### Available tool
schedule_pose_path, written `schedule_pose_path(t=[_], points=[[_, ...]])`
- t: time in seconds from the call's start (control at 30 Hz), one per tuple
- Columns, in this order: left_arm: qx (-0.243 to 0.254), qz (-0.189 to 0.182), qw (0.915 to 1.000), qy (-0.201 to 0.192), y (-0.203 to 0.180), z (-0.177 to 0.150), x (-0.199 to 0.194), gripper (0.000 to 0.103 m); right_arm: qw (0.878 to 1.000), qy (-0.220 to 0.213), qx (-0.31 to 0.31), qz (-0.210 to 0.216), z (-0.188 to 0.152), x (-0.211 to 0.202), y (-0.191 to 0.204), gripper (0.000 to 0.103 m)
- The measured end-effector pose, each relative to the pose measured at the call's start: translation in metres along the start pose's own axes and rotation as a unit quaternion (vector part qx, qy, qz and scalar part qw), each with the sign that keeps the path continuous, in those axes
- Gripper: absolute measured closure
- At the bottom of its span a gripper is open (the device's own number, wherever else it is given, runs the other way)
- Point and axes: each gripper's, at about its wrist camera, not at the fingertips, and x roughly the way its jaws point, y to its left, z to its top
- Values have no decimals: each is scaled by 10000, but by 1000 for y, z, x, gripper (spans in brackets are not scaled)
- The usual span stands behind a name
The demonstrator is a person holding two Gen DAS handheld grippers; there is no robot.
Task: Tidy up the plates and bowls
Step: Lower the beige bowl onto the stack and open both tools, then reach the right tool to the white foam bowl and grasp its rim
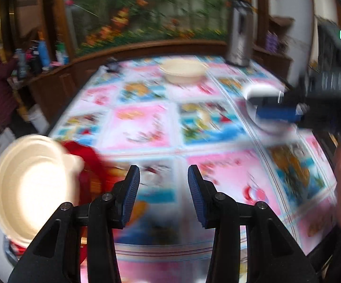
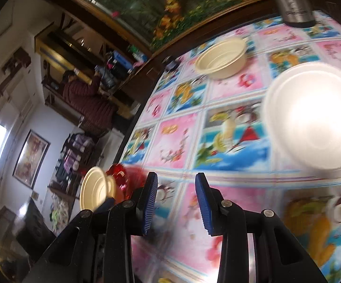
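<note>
While both views are smeared by motion blur, the layout reads well enough: 2 cream bowls and 1 white plate are spread apart on the worktop [image 1: 147,127], which is covered with a glossy cloth of pink and blue fruit squares.

The left gripper [image 1: 163,195] stands wide with nothing between its ribbed blue pads. At lower left of its view a cream bowl [image 1: 33,186], round with stepped rings inside, sits on or against something red [image 1: 88,165] at the worktop edge; whether it rests flat cannot be told. A second cream bowl [image 1: 182,70] stands at upper centre, near a steel thermos [image 1: 239,33].

The right gripper [image 2: 176,202] is also spread wide and empty. A white plate [image 2: 312,118], smooth, shallow and bright with glare, lies at the right of its view, well apart from the far bowl [image 2: 221,59].

By my reading, this is a reach between grasps, nothing yet stacked. Next, 1 gripper likely needs to close on a thin rim, and such light disposable ware would slide or flex if pinched off-centre.
</note>
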Motion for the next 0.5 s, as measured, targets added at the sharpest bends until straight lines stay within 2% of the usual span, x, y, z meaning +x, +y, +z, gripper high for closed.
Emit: schedule_pose_path(t=[0.13, 0.2, 0.3, 0.4, 0.5], points=[[238, -130, 9992, 308, -22, -9, 22, 63, 9967, -635, 274, -432, 11, -42, -34, 67], [314, -150, 9986, 403, -29, -13, 27, 63, 9900, -998, 347, -936, 15, -64, -51, 67], [374, -128, 9979, 506, -35, -17, 32, 63, 9786, -1356, 562, -1438, 19, -84, -75, 66], [356, -162, 9975, 588, -33, -18, 33, 63, 9672, -1527, 817, -1858, 22, -91, -96, 65], [346, -170, 9975, 591, -33, -19, 33, 63, 9591, -1468, 903, -2245, 27, -86, -111, 62]])
